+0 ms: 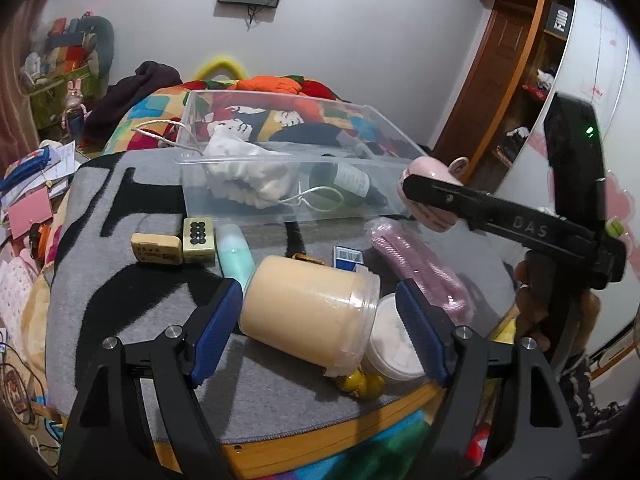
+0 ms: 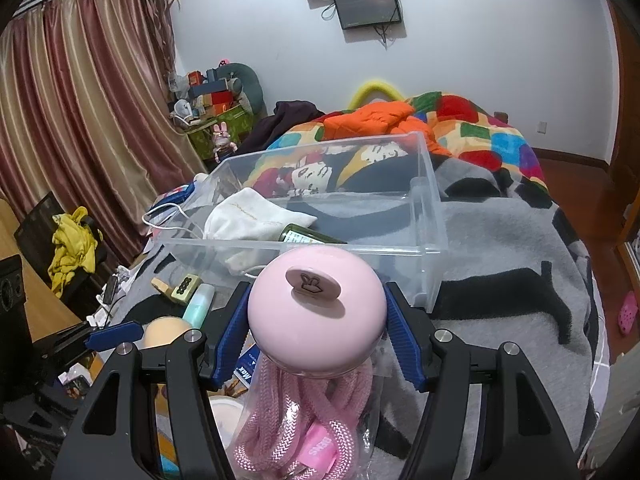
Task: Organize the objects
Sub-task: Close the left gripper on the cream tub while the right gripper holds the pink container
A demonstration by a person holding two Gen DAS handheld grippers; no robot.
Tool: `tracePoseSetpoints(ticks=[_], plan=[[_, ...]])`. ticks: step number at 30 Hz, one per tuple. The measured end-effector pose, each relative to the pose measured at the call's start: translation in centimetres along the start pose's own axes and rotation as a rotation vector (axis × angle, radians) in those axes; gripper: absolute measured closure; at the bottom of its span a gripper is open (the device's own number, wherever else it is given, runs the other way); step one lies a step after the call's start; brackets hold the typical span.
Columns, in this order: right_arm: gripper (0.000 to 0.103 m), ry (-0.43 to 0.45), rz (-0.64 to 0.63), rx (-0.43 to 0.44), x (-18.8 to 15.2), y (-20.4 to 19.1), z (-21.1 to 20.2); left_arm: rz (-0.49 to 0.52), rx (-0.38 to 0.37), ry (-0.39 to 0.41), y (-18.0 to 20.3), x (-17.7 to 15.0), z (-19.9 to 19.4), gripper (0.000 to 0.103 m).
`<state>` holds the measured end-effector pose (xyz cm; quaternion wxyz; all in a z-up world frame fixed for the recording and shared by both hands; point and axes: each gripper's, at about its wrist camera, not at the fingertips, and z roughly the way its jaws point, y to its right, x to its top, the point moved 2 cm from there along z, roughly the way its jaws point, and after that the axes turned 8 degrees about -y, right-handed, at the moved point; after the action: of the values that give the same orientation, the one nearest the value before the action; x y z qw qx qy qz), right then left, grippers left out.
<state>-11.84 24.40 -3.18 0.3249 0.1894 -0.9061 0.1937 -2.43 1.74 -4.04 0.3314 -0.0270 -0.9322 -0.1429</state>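
A clear plastic bin (image 1: 224, 200) (image 2: 434, 216) stands on the grey-and-black blanket and holds a white drawstring pouch (image 1: 252, 176) (image 2: 256, 216) and a dark green bottle (image 1: 348, 184) (image 2: 304, 236). My right gripper (image 2: 318, 312) (image 1: 428, 196) is shut on a round pink object (image 2: 320, 320) (image 1: 430, 170) and holds it in the air by the bin's near right corner. My left gripper (image 1: 320, 316) is open, its blue pads on either side of a beige jar (image 1: 308, 312) lying on its side.
On the blanket in front of the bin lie two mahjong tiles (image 1: 176, 244), a mint tube (image 1: 236, 252), a blue-and-white box (image 1: 348, 258), a bagged pink rope (image 1: 420, 264) (image 2: 296, 424), a white round tub (image 1: 394, 340) and a yellow item (image 1: 360, 384). The table edge is close below.
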Motion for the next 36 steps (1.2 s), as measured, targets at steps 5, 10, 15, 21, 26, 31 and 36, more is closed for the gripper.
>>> tracePoseSetpoints(ticks=[5,10,15,21,26,31,36], plan=[[0.043,-0.002,-0.01,0.003,0.1,-0.2,0.0,-0.007,0.008,-0.035,-0.3,-0.3,1.1,0.025],[0.043,-0.006,-0.006,0.006,0.0,-0.3,0.1,-0.043,-0.017,-0.079,-1.2,-0.5,2.7,0.03],[0.043,-0.009,-0.012,0.004,-0.2,-0.5,0.2,-0.052,-0.017,-0.069,-1.3,-0.7,3.0,0.032],[0.043,-0.007,-0.012,0.007,-0.2,-0.5,0.1,-0.035,0.038,-0.017,-1.1,-0.2,1.3,0.038],[0.043,0.0,-0.022,0.009,0.2,-0.8,-0.1,-0.03,0.051,0.039,-1.0,1.0,-0.5,0.038],[0.043,0.017,-0.037,0.005,0.8,-1.2,-0.5,-0.029,0.062,0.085,-1.0,2.5,-1.9,0.038],[0.043,0.041,-0.049,0.007,2.1,-1.4,-0.8,-0.043,0.058,0.118,-1.3,4.0,-2.6,0.038]])
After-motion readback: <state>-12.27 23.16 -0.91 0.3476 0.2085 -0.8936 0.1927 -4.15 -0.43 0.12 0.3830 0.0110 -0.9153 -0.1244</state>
